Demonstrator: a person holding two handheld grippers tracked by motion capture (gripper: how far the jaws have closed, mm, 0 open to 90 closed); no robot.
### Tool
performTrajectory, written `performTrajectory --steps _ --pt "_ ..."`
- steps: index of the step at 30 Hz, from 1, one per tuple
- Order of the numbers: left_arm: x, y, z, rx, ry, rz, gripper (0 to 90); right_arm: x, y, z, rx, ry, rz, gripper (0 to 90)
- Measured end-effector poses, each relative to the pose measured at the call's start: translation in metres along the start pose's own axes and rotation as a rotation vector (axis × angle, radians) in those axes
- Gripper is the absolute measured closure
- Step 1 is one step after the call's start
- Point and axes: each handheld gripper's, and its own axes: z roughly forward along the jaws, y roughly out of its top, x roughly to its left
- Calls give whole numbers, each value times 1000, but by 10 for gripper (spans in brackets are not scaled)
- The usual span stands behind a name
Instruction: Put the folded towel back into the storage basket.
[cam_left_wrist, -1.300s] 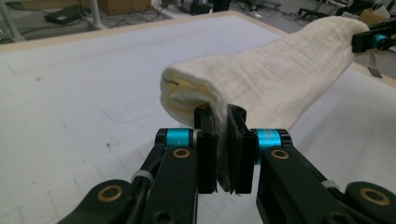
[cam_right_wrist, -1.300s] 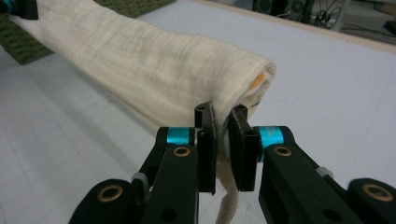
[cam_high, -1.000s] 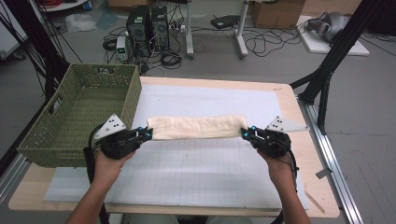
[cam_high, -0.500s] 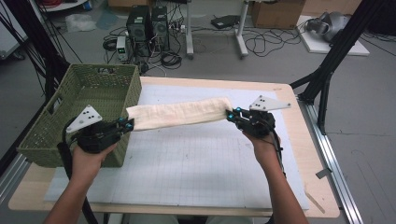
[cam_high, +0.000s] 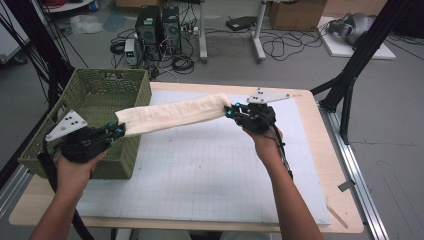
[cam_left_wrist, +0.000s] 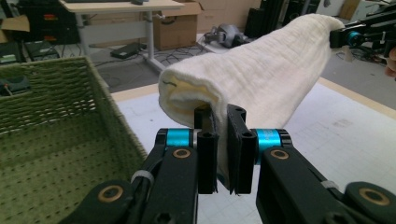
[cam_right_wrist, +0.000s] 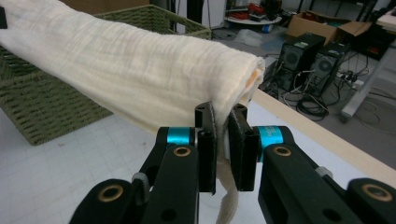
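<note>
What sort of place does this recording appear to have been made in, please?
Probably a lab or workshop: computer towers and loose cables lie on the floor behind the table, with cardboard boxes nearby.

Both grippers' jaws clamped, arms raised

A rolled towel (cam_high: 172, 114) spans above the table (cam_high: 305, 100) between the left gripper (cam_high: 117, 131) and right gripper (cam_high: 229, 111), its left end over the wicker basket (cam_high: 95, 90) at the table's left edge.
</note>
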Motion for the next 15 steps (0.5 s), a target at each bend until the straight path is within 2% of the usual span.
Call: performTrajectory --steps 8,15 --pt "18 -1 -25 -16 49 -10 835 8 21 32 -12 45 -39 833" --pt "32 -1 -47 -32 96 -18 835 17 38 60 -30 94 -49 832"
